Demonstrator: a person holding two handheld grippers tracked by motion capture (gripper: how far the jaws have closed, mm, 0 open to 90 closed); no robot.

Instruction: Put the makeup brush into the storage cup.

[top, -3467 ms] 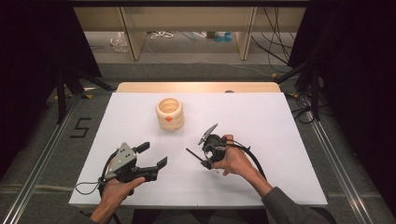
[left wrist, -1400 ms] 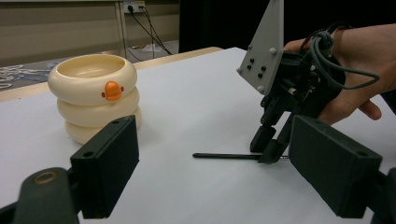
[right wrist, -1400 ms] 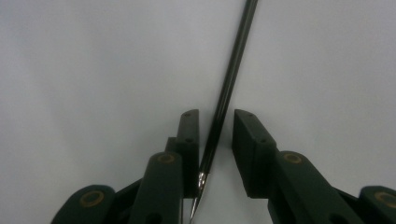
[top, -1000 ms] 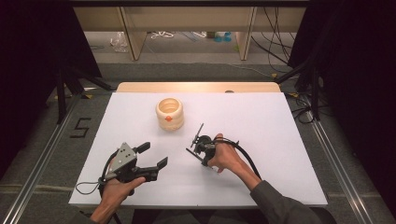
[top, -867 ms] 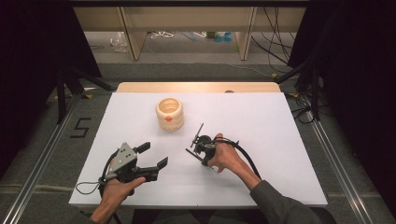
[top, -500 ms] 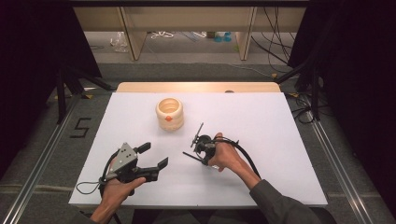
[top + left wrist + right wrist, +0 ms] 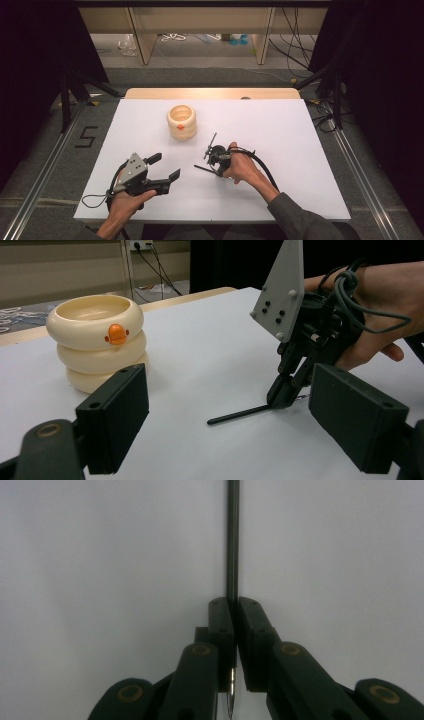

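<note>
On the white surface [image 7: 280,130], the right gripper [image 7: 216,161] has its fingers pinching a thin black pen [image 7: 232,540], which lies flat near the centre and juts toward nine o'clock. The left gripper [image 7: 159,172], at seven o'clock, holds its fingers spread and empty. A cream ringed cup [image 7: 181,121] stands at twelve o'clock.

Between the right gripper's [image 7: 232,630] clamped jaws, part of the thin black rod [image 7: 232,540] was hidden; its far end ran past the right gripper view's top edge, its material unclear.
</note>
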